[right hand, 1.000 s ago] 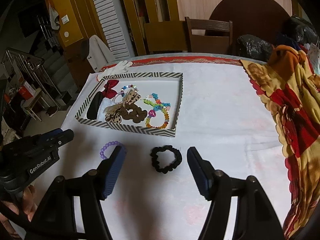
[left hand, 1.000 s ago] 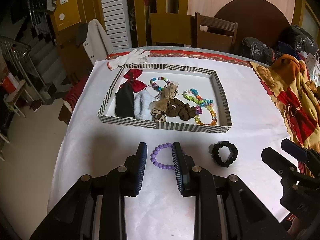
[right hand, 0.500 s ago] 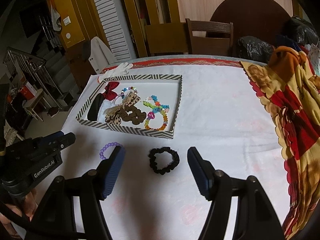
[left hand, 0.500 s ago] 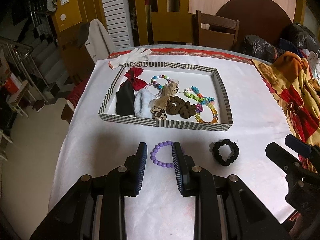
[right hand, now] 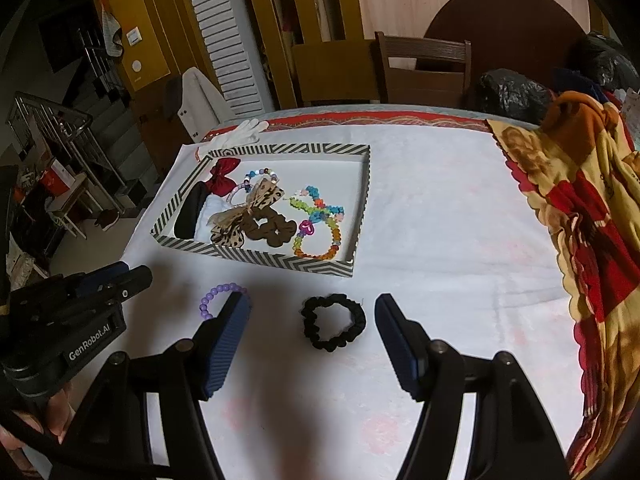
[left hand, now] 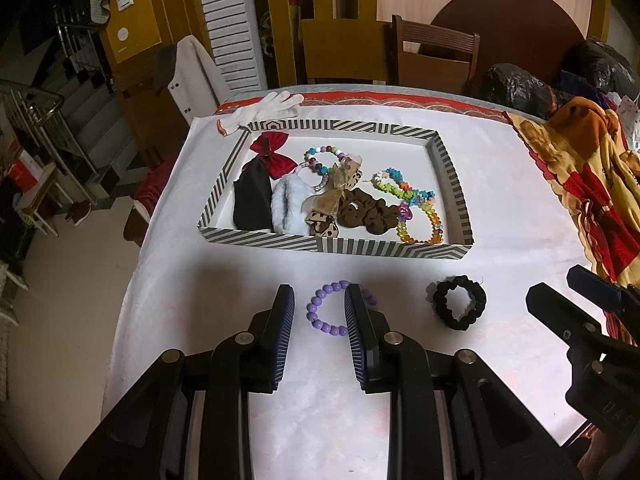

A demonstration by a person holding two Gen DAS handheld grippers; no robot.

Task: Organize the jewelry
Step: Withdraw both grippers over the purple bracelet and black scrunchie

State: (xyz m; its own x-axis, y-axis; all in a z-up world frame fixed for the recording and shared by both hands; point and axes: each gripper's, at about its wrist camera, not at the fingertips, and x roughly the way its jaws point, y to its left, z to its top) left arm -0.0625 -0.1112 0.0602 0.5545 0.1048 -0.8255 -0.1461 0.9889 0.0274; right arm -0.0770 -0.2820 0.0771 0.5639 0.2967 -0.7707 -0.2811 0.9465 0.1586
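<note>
The purple bead bracelet point(left hand: 334, 309) lies on the counter point(left hand: 500, 216), near the striped tray point(left hand: 448, 152). The left gripper point(left hand: 319, 312), fingers spread and empty, should be lowered astride one bead strand before closing.

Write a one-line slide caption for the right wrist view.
Open right gripper frames a black scrunchie on the white tablecloth before the striped tray.
</note>
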